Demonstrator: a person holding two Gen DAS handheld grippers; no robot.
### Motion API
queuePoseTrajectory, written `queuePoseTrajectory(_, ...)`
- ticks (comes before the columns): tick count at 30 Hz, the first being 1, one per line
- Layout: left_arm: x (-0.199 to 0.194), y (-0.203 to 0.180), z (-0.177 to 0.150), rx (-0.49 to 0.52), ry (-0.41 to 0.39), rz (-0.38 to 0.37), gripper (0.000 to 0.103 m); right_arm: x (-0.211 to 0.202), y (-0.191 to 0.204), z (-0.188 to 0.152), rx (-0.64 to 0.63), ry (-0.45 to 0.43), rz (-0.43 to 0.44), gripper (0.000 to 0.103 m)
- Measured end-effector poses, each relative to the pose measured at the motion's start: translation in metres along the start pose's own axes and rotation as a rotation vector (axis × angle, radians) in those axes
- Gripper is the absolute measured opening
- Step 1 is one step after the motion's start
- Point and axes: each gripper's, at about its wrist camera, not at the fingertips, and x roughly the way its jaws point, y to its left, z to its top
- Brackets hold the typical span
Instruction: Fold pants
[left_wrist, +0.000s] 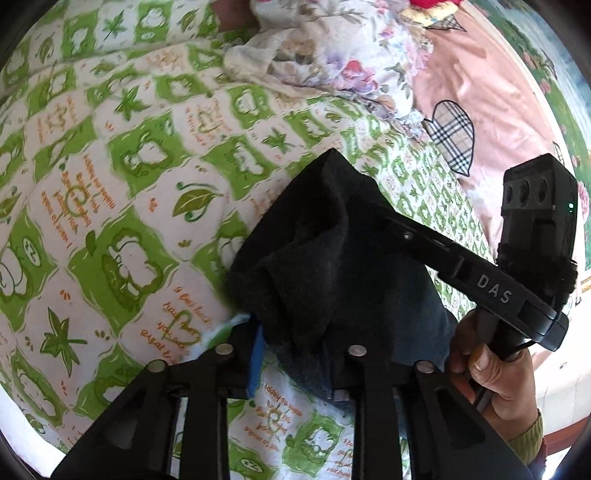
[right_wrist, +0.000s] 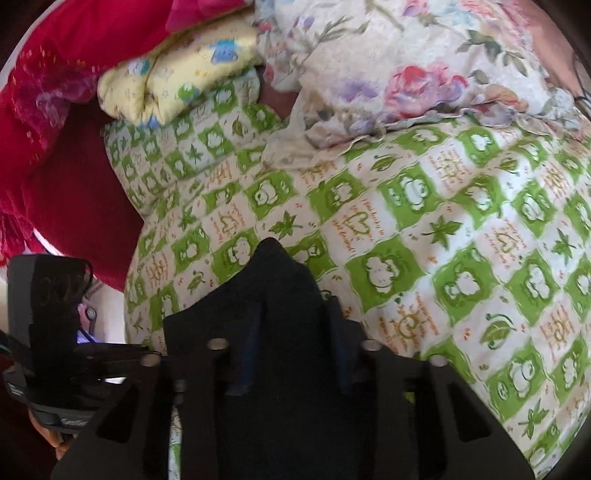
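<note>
We are holding the pants (left_wrist: 314, 258) up over the bed with both claws. In the left wrist view, our left claw (left_wrist: 295, 354) is clamping a bunched fold of the dark cloth, which is rising in a peak straight ahead of the fingers and draping back over them; a blue pad on the left finger (left_wrist: 256, 363) is showing beside the cloth. Our right claw (left_wrist: 369, 218) is reaching in from the right, its tip buried in the same bunch.

In the right wrist view, the pants (right_wrist: 273, 288) are filling the gap of the right claw (right_wrist: 291, 354), pinched there and standing up in a point, hiding both fingers.

Below the cloth, the green checked quilt (right_wrist: 424, 221) is covering the bed, with a flowered blanket (right_wrist: 388, 66) crumpled at its far edge and a red blanket (right_wrist: 66, 110) lying to the left.
</note>
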Motion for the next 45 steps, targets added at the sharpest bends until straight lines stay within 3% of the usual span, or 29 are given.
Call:
queuePoseTrajectory(10, -0.040, -0.058, 0.004, 0.142, -0.092, -0.063, 0.017, -0.073, 0.005, -0.007, 0.036, -0.187, 0.043, 0.020)
queuePoseTrajectory(20, -0.070, -0.151, -0.012, 0.319, -0.123, -0.215, 0.016, -0.181, -0.010, -0.047, 0.110, -0.406, 0.070, 0.019)
queuePoseTrajectory(25, -0.073, -0.197, -0.032, 0.404, -0.105, -0.275, 0.016, -0.226, -0.025, -0.084, 0.146, -0.501, 0.053, 0.019)
queuePoseTrajectory(33, -0.060, -0.258, -0.073, 0.532, -0.056, -0.298, 0.016, -0.274, -0.047, -0.141, 0.222, -0.589, 0.006, 0.018)
queuePoseTrajectory(39, -0.040, -0.298, -0.110, 0.622, 0.003, -0.310, 0.016, -0.303, -0.070, -0.185, 0.298, -0.645, -0.019, 0.011)
queuePoseTrajectory(40, -0.035, -0.303, -0.116, 0.636, 0.019, -0.307, 0.016, -0.309, -0.075, -0.195, 0.317, -0.663, -0.023, 0.000)
queuePoseTrajectory(45, -0.004, -0.326, -0.148, 0.692, 0.082, -0.280, 0.016, -0.326, -0.094, -0.233, 0.395, -0.700, -0.055, 0.000)
